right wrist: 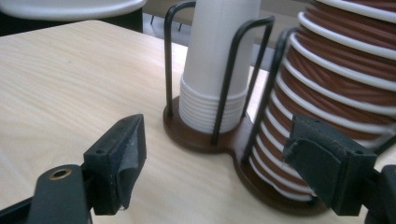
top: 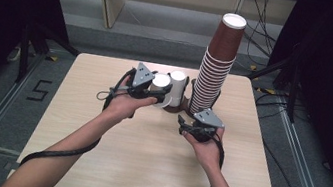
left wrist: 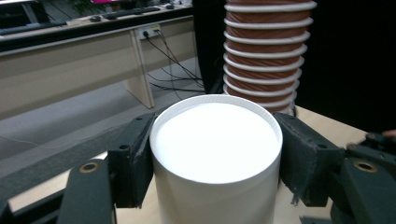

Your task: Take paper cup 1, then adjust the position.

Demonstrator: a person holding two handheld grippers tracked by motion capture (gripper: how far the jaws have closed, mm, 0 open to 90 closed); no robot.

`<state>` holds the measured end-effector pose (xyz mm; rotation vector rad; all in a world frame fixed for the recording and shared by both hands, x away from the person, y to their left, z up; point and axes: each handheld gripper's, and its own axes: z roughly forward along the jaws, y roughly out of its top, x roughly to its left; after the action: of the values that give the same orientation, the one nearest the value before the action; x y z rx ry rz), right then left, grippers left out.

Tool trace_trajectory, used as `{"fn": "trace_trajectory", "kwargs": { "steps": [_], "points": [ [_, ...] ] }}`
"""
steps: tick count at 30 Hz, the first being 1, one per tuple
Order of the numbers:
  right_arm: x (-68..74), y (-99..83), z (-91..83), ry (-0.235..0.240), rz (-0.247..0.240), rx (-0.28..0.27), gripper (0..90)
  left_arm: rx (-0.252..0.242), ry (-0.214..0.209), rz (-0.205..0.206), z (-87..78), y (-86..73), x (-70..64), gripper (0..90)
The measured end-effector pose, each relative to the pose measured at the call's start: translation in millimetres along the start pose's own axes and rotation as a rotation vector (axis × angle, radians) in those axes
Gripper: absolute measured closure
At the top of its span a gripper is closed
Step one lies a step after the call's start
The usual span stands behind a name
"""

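The left gripper (top: 154, 90) has its jaws clamped on a white cup (left wrist: 215, 154), held just left of the white stack (right wrist: 215, 88) in the wire holder (right wrist: 201, 135), beside the tall brown stack (top: 214, 71). The right gripper (right wrist: 224, 163) hovers near the holder's base, jaws spread and empty. The cup looks separated; setting it down on the surface (top: 143, 165) remains.

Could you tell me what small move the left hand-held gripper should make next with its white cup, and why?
Probably carry the white cup over the white stack in the wire holder. The left hand-held gripper clamps the cup beside that stack, while the right hand-held gripper waits open near the holder's base.
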<state>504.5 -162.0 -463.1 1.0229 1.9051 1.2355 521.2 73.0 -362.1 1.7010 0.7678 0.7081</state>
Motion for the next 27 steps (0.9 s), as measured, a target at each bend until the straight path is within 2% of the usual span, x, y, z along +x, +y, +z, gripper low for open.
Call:
{"fn": "trace_trajectory", "kwargs": {
  "steps": [1,3,4,5,7,9,10,12,14,16,17,19,21,22,25,27],
  "points": [
    [0.0,-2.3,-4.8,-0.001,0.01,0.002,20.7,0.004,-0.009,0.007,-2.9,-3.7,-2.3,33.6],
    [-2.6,-9.7,-17.8,0.004,-0.003,-0.003,20.5,0.014,-0.026,0.002,-8.5,-12.3,-7.6,33.6],
    [-2.6,-9.7,-17.8,0.004,-0.003,-0.003,20.5,0.022,-0.038,0.002,-10.9,-16.6,-10.1,33.6],
    [-4.4,-14.2,-27.9,0.003,-0.001,0.008,20.5,0.027,-0.047,0.0,-13.3,-20.8,-12.5,33.6],
    [-5.1,-16.8,-31.6,0.0,0.002,0.002,20.5,0.038,-0.05,0.005,-17.6,-28.3,-15.8,33.6],
    [-8.5,-23.3,-43.1,-0.007,-0.015,0.004,20.5,0.045,-0.053,0.009,-23.0,-33.7,-18.2,33.6],
    [-6.4,-25.5,-46.3,-0.003,0.019,0.008,20.4,0.047,-0.058,0.016,-25.7,-35.8,-19.6,33.6],
    [-5.8,-27.0,-49.8,-0.003,0.027,0.008,20.2,0.059,-0.067,0.022,-29.9,-39.7,-22.3,33.6],
    [-3.8,-30.5,-54.4,0.019,0.053,0.008,20.0,0.072,-0.073,0.03,-32.7,-42.4,-24.0,33.6],
    [-1.7,-32.2,-59.3,0.028,0.034,0.005,19.5,0.075,-0.063,0.057,-35.2,-45.1,-27.6,33.7],
    [2.3,-32.9,-62.7,0.037,0.061,0.013,19.4,0.077,-0.067,0.065,-36.6,-46.6,-30.1,33.7],
    [5.1,-33.6,-68.1,0.059,0.061,0.008,19.2,0.085,-0.083,0.063,-39.4,-49.1,-34.8,33.6],
    [9.1,-34.1,-75.4,0.057,0.065,0.01,19.1,0.087,-0.089,0.062,-41.3,-51.8,-39.4,33.7],
    [8.2,-34.4,-77.5,0.063,0.04,-0.001,19.1,0.095,-0.097,0.065,-42.2,-52.9,-41.0,33.6],
    [12.8,-37.3,-83.9,0.064,0.035,0.002,19.1,0.113,-0.117,0.068,-42.9,-55.4,-45.2,33.6],
    [17.3,-40.3,-86.4,0.065,0.055,-0.012,20.6,0.122,-0.119,0.059,-42.7,-55.6,-46.9,33.6]
  ]
}}
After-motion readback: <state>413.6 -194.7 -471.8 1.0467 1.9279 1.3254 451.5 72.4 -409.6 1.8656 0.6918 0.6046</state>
